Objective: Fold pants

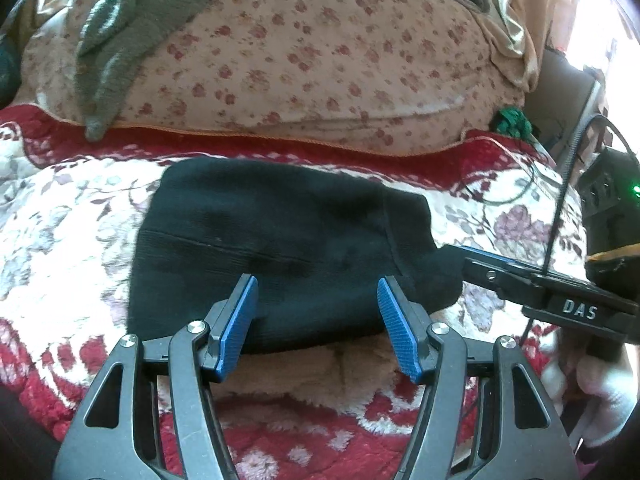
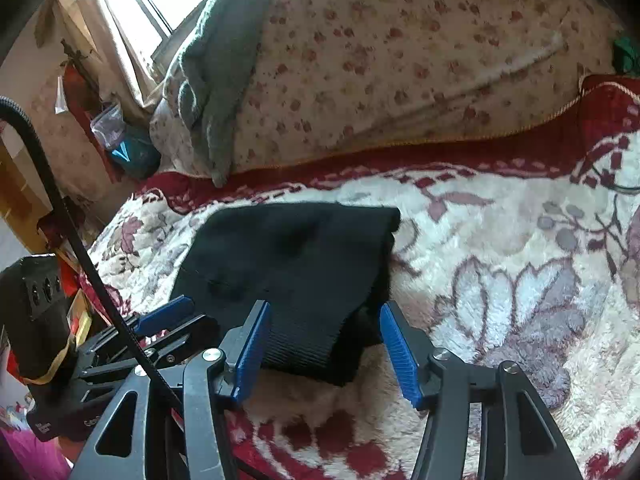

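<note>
Black folded pants (image 1: pixel 272 240) lie flat on a red-and-cream floral blanket (image 1: pixel 64 240). My left gripper (image 1: pixel 316 284) stands open over the pants' near edge, with no fabric pinched between its blue pads (image 1: pixel 240 320). In the right wrist view the same pants (image 2: pixel 296 252) end in a ribbed corner (image 2: pixel 304 344) that lies between the spread fingers of my right gripper (image 2: pixel 324 308). One pad touches the cloth and the other (image 2: pixel 400 352) stands just off it. The right gripper (image 1: pixel 480 264) also shows from the side at the pants' right corner, and the left gripper (image 2: pixel 168 314) at the pants' left.
A flowered quilt (image 1: pixel 320 60) is piled behind the pants, with a grey knitted garment (image 1: pixel 116 48) draped over it. A green item (image 1: pixel 512 120) and a black cable (image 1: pixel 560 208) lie at the right. Shelves and clutter (image 2: pixel 120 136) stand past the bed's left edge.
</note>
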Demonstrator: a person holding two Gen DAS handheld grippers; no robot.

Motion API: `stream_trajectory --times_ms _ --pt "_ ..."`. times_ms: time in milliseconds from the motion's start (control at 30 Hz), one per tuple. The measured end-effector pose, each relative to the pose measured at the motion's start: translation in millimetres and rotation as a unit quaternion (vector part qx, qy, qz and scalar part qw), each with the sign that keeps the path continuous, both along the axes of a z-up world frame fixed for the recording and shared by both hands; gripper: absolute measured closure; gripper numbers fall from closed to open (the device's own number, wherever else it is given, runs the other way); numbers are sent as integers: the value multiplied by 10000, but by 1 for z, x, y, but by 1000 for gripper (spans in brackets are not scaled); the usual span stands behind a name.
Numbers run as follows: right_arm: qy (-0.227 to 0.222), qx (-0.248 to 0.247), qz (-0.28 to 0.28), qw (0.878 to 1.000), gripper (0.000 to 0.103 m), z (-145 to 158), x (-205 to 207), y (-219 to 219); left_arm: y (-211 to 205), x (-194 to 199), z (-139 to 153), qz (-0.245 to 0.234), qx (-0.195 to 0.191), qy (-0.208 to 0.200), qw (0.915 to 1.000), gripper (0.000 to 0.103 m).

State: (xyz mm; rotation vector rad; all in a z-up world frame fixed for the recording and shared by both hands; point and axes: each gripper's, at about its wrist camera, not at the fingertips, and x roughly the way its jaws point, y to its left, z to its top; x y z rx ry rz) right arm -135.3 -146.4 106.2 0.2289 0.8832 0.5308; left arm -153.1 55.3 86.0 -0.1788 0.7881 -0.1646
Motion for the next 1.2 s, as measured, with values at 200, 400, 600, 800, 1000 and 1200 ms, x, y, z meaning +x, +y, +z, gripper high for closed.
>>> stream_trajectory --times_ms 200,400,600,800,1000,1200 --pt "-234 118 -3 9997 38 17 -12 9 15 -11 12 437 95 -167 9989 41" --pt "-373 64 104 9992 36 29 -23 23 21 -22 21 652 205 -287 9972 41" --pt "-527 -94 211 9983 36 45 -38 33 16 -30 37 611 171 -408 9972 41" --pt "-713 -260 217 9969 34 57 -44 31 9 -27 45 531 107 -477 9974 41" --pt "-466 -123 252 9985 25 41 -25 21 18 -13 40 411 -133 -261 9987 41" --pt "-41 49 24 10000 25 4 5 -1 43 2 17 235 -524 238 9981 41"
